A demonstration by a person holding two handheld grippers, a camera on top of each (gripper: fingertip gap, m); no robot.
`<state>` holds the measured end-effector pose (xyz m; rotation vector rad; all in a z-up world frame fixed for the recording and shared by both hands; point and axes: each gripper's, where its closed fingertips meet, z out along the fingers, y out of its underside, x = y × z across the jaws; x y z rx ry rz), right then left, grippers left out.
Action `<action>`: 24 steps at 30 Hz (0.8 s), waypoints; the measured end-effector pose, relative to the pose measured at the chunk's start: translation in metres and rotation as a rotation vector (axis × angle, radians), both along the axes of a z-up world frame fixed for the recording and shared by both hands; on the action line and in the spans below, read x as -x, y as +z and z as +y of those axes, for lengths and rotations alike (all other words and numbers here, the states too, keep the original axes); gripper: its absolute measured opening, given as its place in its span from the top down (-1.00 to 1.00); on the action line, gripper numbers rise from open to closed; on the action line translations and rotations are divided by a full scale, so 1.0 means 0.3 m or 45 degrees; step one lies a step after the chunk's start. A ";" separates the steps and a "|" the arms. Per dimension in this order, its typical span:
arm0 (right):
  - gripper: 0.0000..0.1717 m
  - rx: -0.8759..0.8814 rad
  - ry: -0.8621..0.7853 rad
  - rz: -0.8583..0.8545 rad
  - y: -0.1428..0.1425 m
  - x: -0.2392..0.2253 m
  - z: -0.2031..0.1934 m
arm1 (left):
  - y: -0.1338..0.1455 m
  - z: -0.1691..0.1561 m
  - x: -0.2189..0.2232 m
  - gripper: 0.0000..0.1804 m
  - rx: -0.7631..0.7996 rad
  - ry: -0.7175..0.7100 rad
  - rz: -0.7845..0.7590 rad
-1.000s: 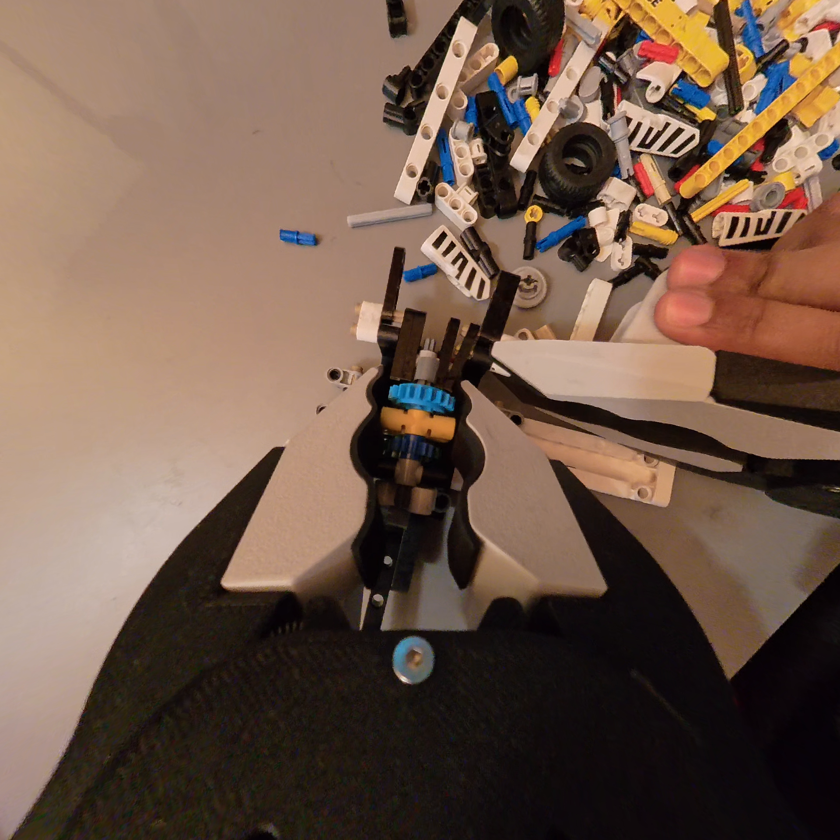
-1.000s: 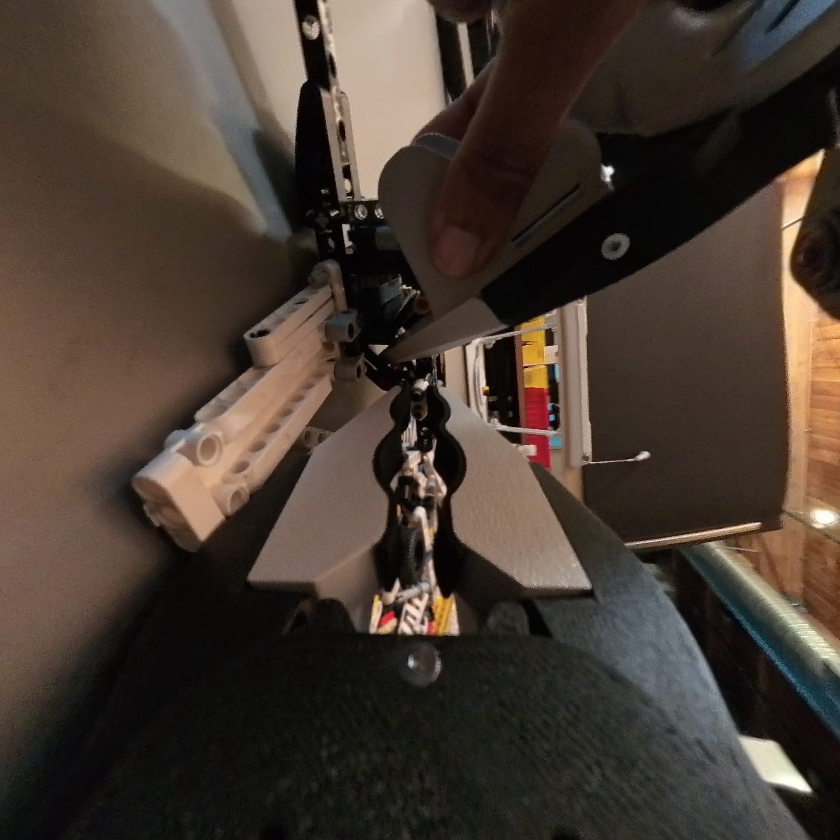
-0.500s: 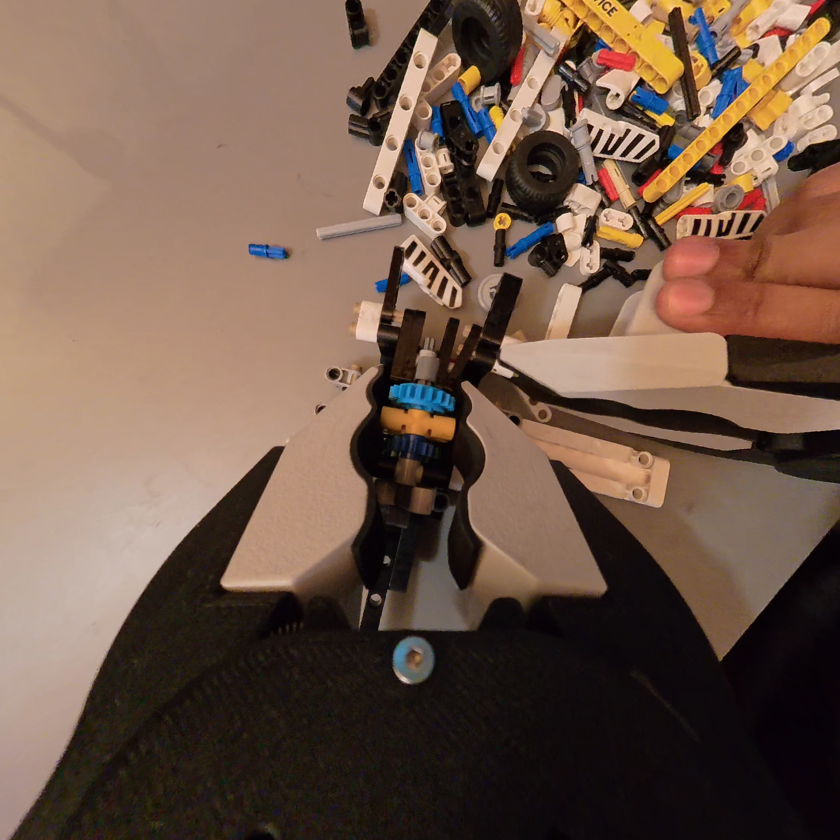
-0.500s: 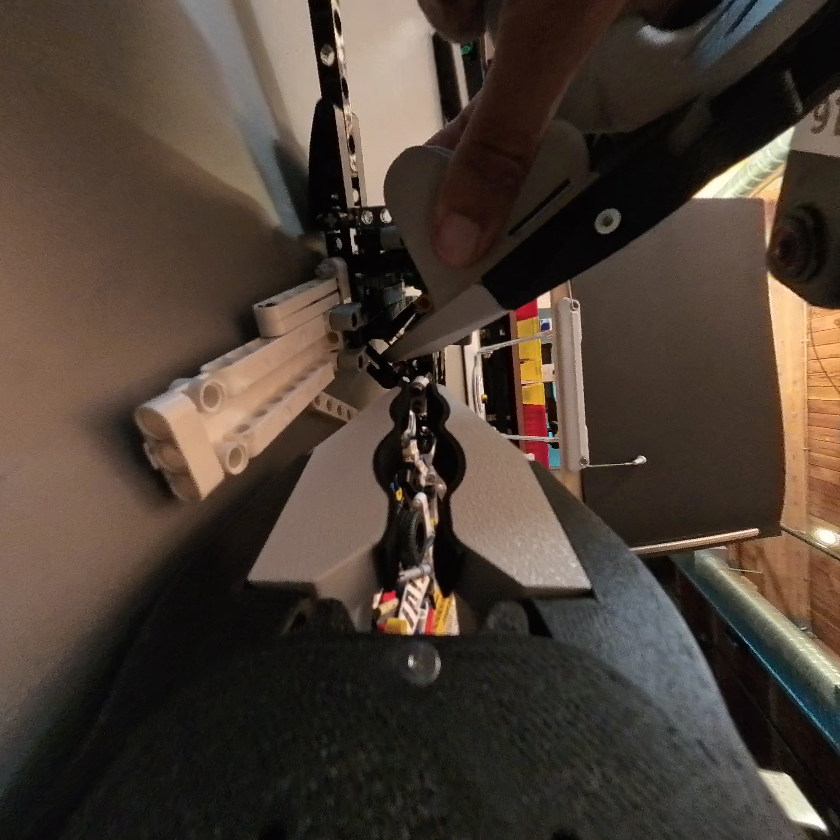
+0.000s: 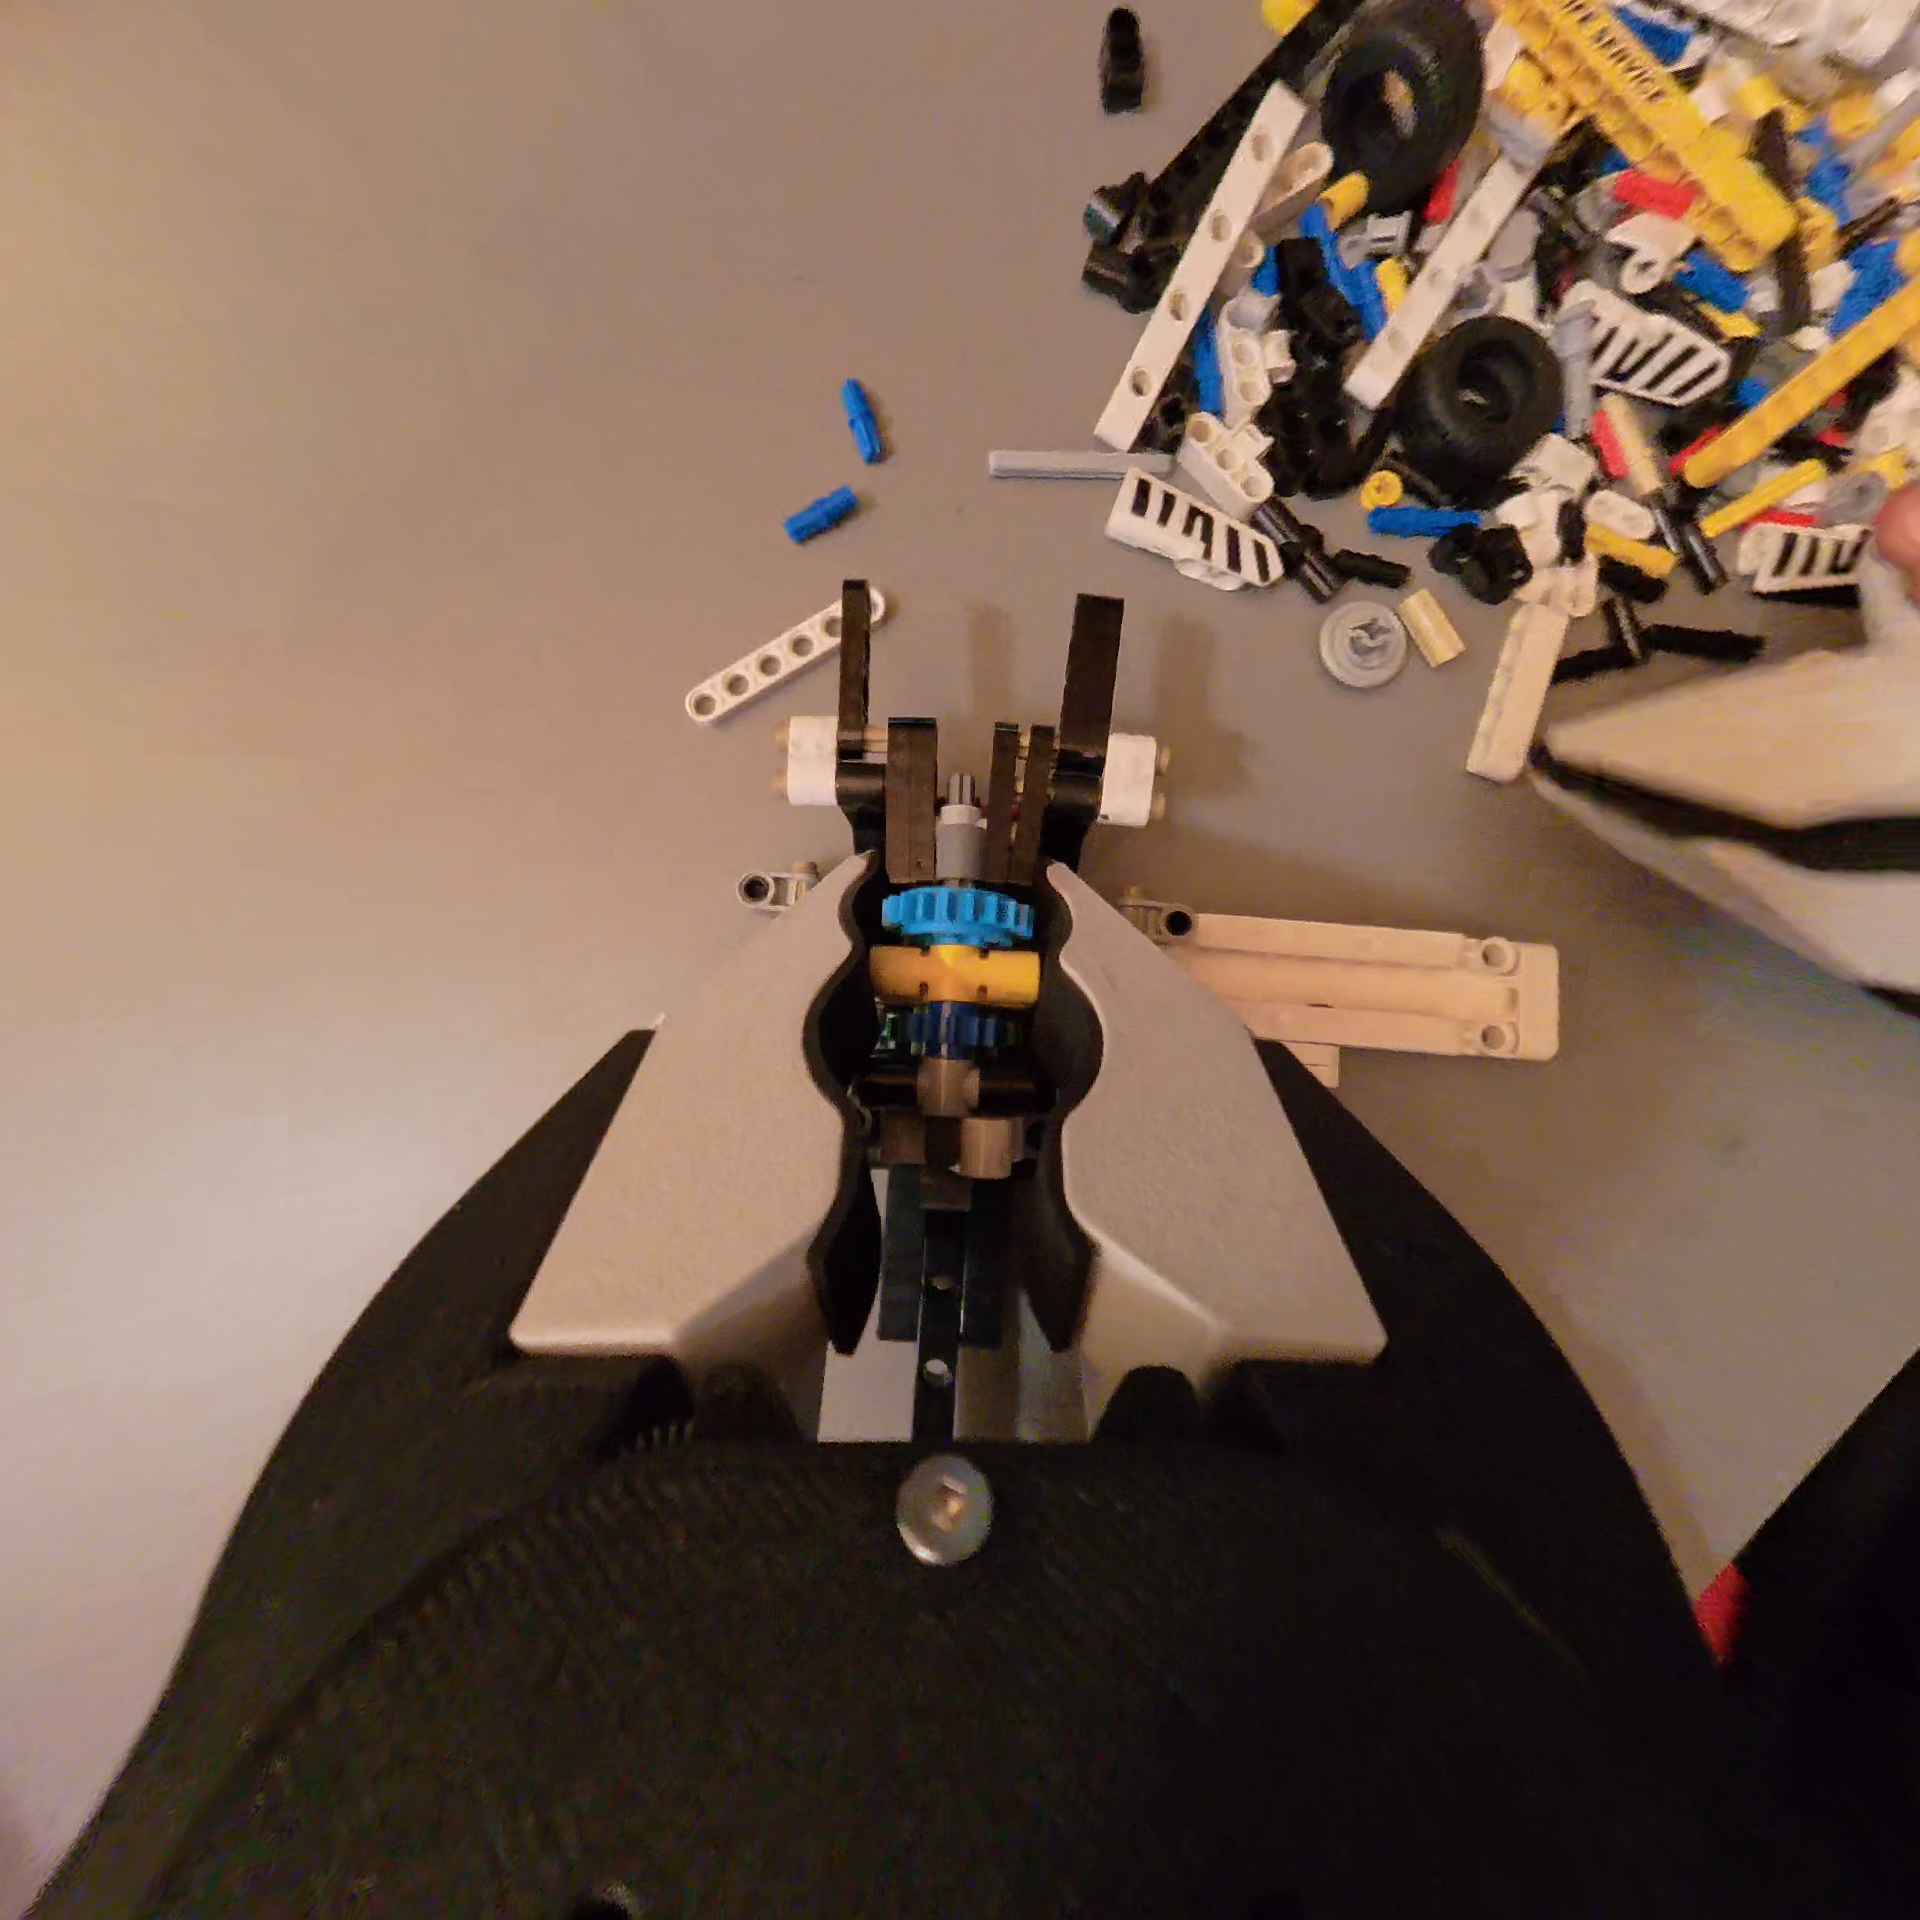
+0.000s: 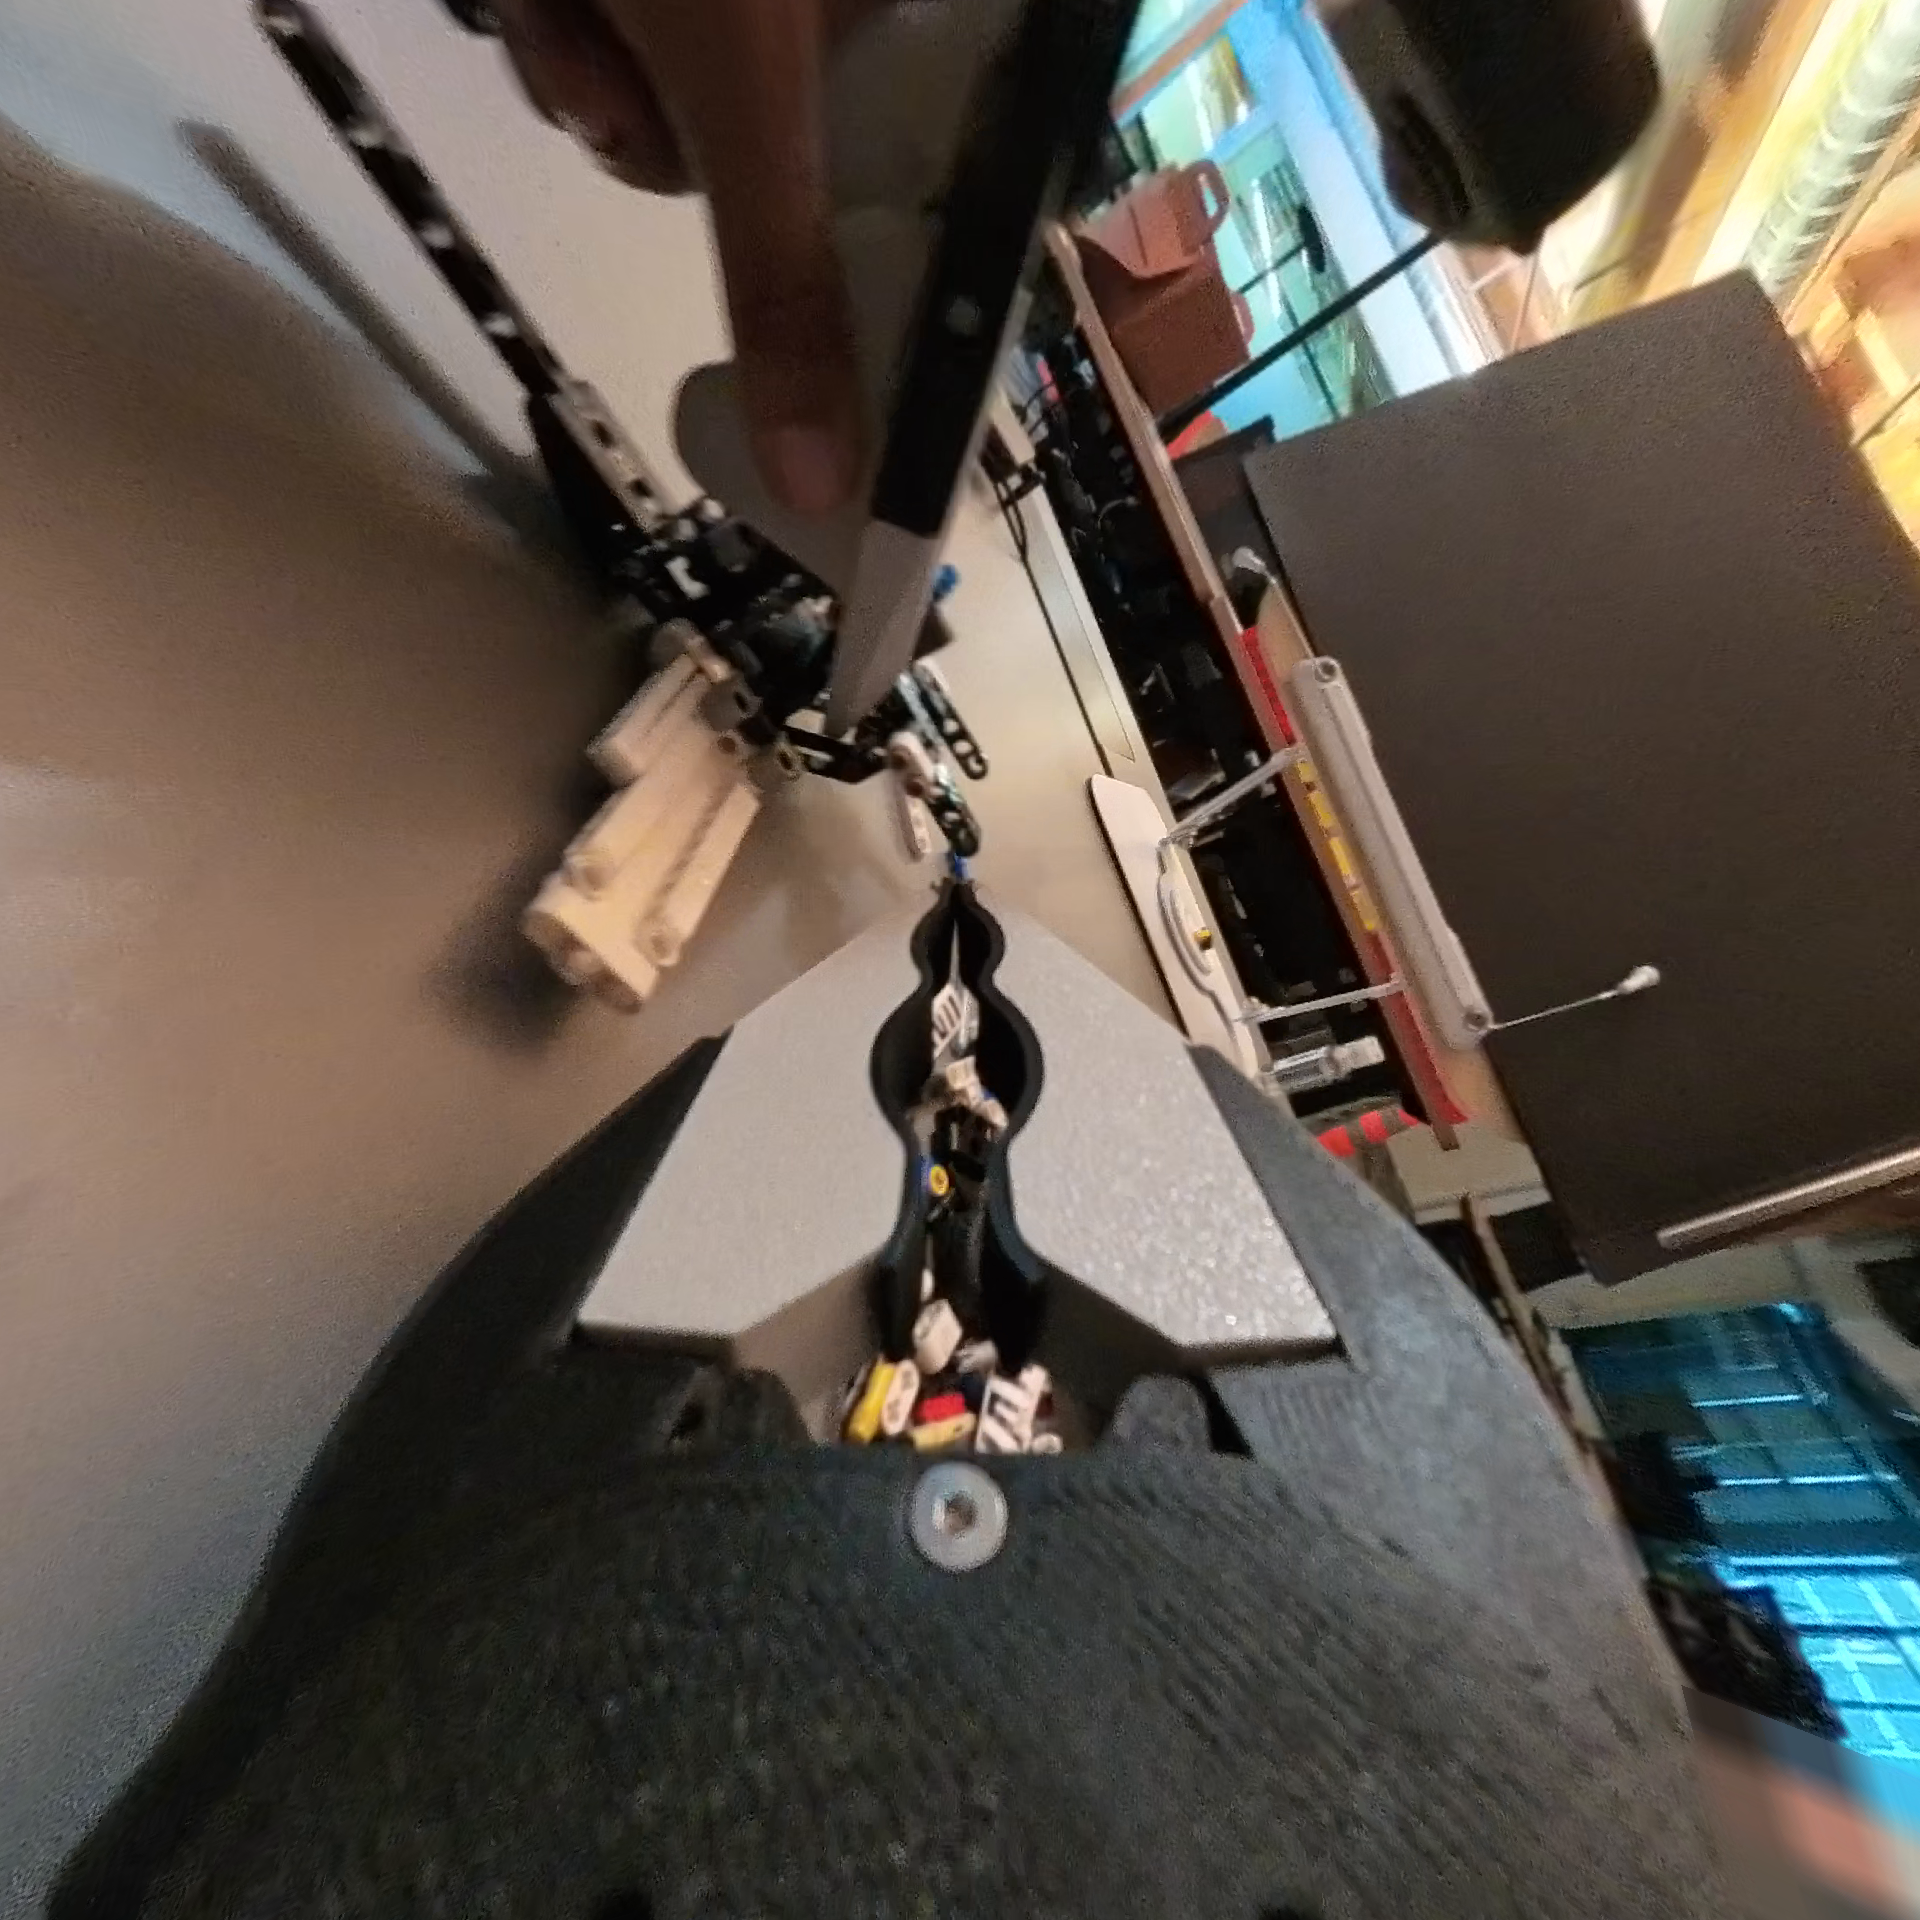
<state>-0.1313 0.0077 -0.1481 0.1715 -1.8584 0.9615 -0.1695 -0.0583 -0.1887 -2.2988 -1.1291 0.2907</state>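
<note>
While the left gripper (image 5: pixel 958 862) keeps its jaws clamped on the black geared assembly (image 5: pixel 912 790) above the tabletop (image 5: pixel 416 416), the right gripper (image 6: pixel 958 902) has drawn back from it, jaws now closed together.

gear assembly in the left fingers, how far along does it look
Built: the black gear assembly already carries blue gears, a yellow piece and white end bushes. In hand: the left gripper has its fingers clamped on it; the right gripper is shut, its tips close by. Left: a large pile of loose parts on the table.
</note>
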 end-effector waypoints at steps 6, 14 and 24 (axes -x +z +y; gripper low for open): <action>0.78 -0.139 0.049 0.068 -0.025 0.064 -0.070 | 0.004 0.012 -0.034 0.71 0.011 -0.128 0.058; 0.81 -0.439 0.117 0.486 -0.074 0.081 -0.139 | -0.010 0.022 -0.039 0.71 0.060 -0.190 -0.006; 0.94 -0.467 0.085 0.434 -0.085 0.083 -0.153 | 0.002 0.031 -0.028 0.71 -0.009 -0.214 0.015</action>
